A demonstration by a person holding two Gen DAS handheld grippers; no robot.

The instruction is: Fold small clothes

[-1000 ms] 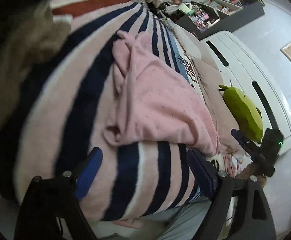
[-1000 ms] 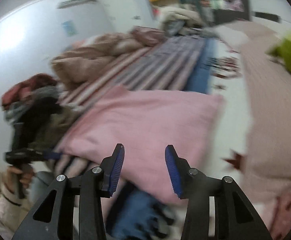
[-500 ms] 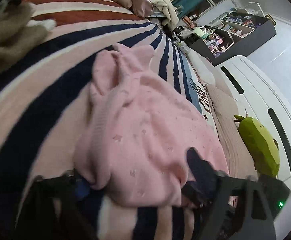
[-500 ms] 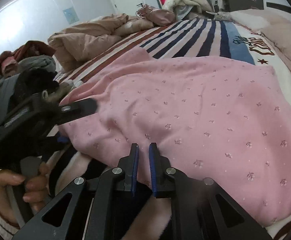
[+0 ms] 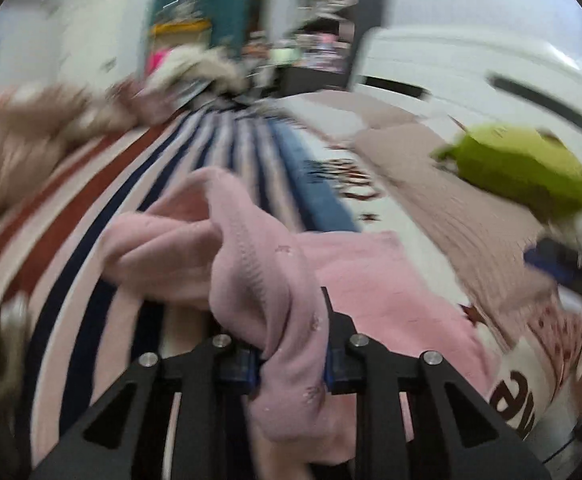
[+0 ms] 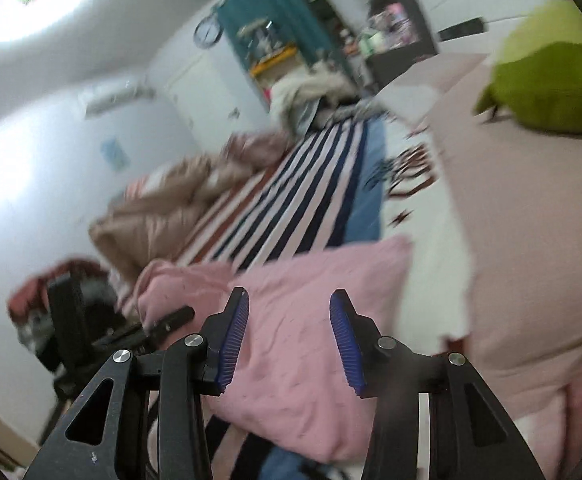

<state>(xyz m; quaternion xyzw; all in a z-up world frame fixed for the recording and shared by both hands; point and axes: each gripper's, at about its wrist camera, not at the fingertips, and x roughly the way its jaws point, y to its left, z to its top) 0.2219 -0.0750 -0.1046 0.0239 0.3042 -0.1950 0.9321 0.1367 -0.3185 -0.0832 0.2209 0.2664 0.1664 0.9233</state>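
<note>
Left gripper (image 5: 291, 354): matte black frame, 2 fingers built from angular linkage arms with triangular cut-outs. 4 round silver screw heads show across the linkage, 2 per side. Blue pads (image 5: 333, 364) line the inner faces of the fingers; most of their surface is hidden.

Right gripper (image 6: 289, 342): same black frame with triangular cut-outs and slotted openings. 4 silver screw heads, 2 on each arm. Blue pads (image 6: 233, 340) are long, slightly curved and finely ribbed across their width. The black plastic carries small pale specks near the lower left arm.

No cables, labels or sleeves are discernible; both views are motion-blurred.
</note>
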